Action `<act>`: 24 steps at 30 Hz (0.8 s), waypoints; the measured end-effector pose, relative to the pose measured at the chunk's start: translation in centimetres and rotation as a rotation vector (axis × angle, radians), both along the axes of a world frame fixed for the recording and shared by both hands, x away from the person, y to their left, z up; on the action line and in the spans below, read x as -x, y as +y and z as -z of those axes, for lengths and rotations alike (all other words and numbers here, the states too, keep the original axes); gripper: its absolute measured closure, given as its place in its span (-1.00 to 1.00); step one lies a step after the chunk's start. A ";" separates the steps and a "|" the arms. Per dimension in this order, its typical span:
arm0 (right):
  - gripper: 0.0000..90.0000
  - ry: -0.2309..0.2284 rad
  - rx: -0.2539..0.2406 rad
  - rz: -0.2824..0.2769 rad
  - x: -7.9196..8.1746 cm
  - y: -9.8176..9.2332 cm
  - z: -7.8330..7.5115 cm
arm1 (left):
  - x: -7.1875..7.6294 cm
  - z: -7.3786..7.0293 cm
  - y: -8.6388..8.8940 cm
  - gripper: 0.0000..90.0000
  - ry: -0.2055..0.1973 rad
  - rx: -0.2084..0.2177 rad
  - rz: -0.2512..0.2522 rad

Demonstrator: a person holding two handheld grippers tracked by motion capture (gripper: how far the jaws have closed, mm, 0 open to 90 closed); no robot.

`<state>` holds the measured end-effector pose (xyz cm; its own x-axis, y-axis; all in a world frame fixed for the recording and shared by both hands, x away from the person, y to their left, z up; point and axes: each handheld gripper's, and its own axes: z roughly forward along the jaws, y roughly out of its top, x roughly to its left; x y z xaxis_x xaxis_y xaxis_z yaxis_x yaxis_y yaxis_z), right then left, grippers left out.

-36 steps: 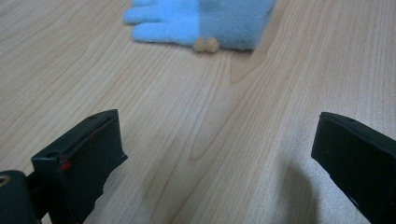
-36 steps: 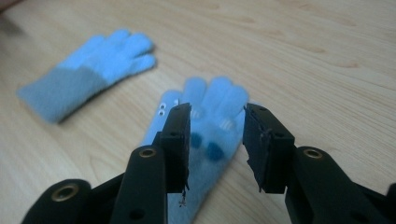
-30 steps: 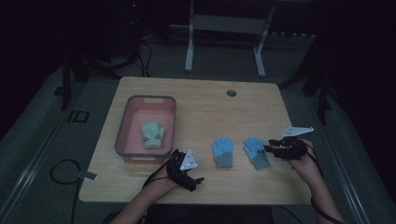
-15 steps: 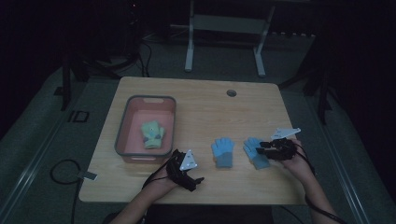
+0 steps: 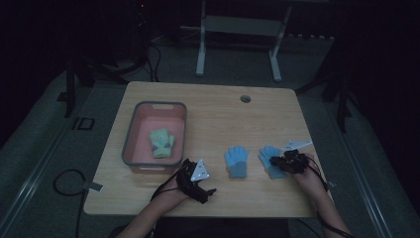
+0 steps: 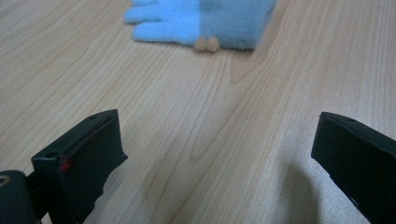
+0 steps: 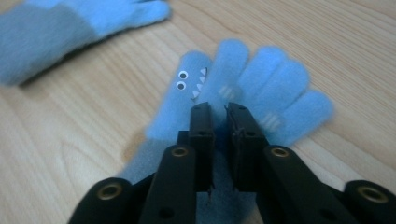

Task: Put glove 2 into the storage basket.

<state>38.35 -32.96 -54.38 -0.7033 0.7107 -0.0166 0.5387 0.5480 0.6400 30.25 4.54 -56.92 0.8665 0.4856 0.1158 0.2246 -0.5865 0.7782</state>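
Wooden table [image 5: 213,119]: pink bin [image 5: 132,133] holds a green glove [image 5: 162,143]; right gripper [image 5: 283,163] has just pinched a blue glove [image 5: 270,157], left gripper [image 5: 200,191] gapes empty.

Three small gloves in all: two blue gloves, one [image 5: 236,161] near the middle of the single wooden worktop [image 5: 223,119] and the other [image 5: 270,159] just to its right, and one green glove [image 5: 162,142] lying inside the one pink bin [image 5: 131,141]. Two hand-held grippers, the left hand-held gripper [image 5: 204,191] and the right hand-held gripper [image 5: 280,163], are over the worktop, one in each hand.
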 end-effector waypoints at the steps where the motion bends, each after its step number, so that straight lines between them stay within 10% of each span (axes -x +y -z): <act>1: 0.87 -0.001 -0.002 0.014 0.1 0.1 0.0 | 0.0 0.0 0.0 -0.95 0.000 0.000 0.000; 16: 0.92 -0.040 -0.032 0.190 1.1 1.3 -3.7 | 0.0 -0.1 0.0 -0.95 0.000 0.006 -0.004; 24: 0.92 -0.086 -0.061 0.196 2.3 2.6 -6.3 | 0.0 -0.2 -0.1 -0.95 -0.008 0.004 -0.004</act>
<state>36.05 -30.40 -48.05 -0.5492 0.8354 -0.0232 0.5731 0.3967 0.7171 30.23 4.46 -56.77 0.8638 0.4893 0.1204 0.2207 -0.5823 0.7825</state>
